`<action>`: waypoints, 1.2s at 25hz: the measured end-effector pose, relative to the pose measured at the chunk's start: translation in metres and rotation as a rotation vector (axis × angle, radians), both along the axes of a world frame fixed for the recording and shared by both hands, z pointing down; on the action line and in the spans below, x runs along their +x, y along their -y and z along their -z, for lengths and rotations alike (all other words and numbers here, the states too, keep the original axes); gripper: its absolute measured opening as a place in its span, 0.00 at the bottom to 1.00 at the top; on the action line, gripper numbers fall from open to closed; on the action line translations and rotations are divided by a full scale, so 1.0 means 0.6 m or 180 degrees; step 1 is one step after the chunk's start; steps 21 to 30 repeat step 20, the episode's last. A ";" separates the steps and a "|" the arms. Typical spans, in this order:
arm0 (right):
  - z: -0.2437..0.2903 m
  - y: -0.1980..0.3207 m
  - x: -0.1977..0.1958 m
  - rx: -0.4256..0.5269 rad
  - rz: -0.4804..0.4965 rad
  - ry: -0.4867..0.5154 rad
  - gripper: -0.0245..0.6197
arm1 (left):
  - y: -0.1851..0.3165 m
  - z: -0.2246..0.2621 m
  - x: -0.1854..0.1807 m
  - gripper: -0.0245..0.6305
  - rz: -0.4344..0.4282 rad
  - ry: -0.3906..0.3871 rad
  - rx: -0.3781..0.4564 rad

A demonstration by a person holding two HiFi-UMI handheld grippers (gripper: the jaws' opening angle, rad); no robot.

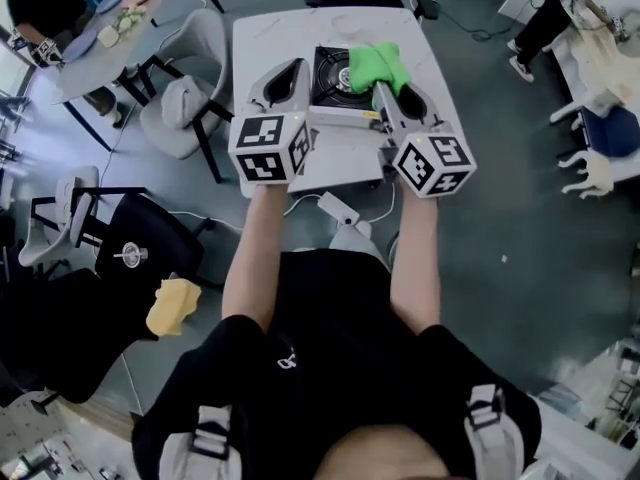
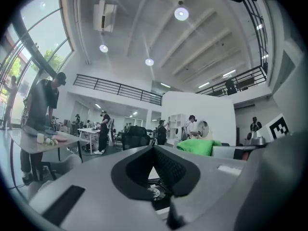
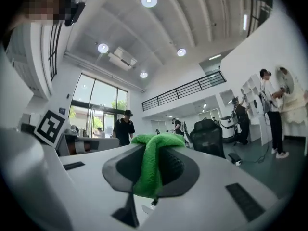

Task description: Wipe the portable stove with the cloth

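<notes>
Overhead, the stove (image 1: 333, 78) sits far on the desk (image 1: 262, 38), with the cloth (image 1: 376, 66) over its right side and the left gripper (image 1: 292, 71) just left of it. In the left gripper view, the jaws meet on nothing. In the right gripper view, the right gripper (image 3: 153, 147) has its jaws clamped on the cloth.

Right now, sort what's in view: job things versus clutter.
Job: green cloth, clamped in the right gripper; portable stove.
Lying about: yellow rag on the black chair; white power strip; grey chair.

Left gripper (image 1: 296, 67) closed, right gripper (image 1: 383, 88) clamped
</notes>
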State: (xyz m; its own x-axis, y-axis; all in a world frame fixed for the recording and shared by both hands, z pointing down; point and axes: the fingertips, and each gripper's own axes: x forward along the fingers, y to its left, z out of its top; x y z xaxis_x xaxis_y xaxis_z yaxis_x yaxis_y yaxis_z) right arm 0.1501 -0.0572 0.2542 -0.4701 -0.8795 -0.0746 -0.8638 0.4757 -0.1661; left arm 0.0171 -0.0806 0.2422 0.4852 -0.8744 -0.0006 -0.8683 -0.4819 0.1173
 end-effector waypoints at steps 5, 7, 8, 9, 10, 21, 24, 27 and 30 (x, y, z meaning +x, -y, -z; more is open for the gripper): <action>0.003 0.001 0.002 0.0059 -0.0189 -0.0348 0.12 | -0.008 -0.016 -0.003 0.04 -0.0007 -0.0028 -0.0043; -0.001 0.001 0.000 0.0042 -0.0198 -0.0414 0.12 | -0.012 -0.024 -0.006 0.04 -0.0002 -0.0045 -0.0076; -0.002 0.002 -0.001 0.0035 -0.0197 -0.0436 0.12 | -0.013 -0.028 -0.007 0.04 -0.0002 -0.0051 -0.0091; -0.003 0.003 -0.003 0.0032 -0.0194 -0.0453 0.12 | -0.014 -0.032 -0.007 0.04 -0.0005 -0.0055 -0.0105; -0.003 0.005 -0.004 0.0033 -0.0190 -0.0469 0.12 | -0.014 -0.035 -0.008 0.04 -0.0007 -0.0057 -0.0116; -0.016 0.024 -0.041 0.0012 -0.0103 -0.0658 0.12 | -0.011 -0.040 -0.035 0.04 -0.0021 -0.0281 -0.0105; -0.016 0.024 -0.041 0.0012 -0.0103 -0.0658 0.12 | -0.011 -0.040 -0.035 0.04 -0.0021 -0.0281 -0.0105; -0.016 0.024 -0.041 0.0012 -0.0103 -0.0658 0.12 | -0.011 -0.040 -0.035 0.04 -0.0021 -0.0281 -0.0105; -0.016 0.024 -0.041 0.0012 -0.0103 -0.0658 0.12 | -0.011 -0.040 -0.035 0.04 -0.0021 -0.0281 -0.0105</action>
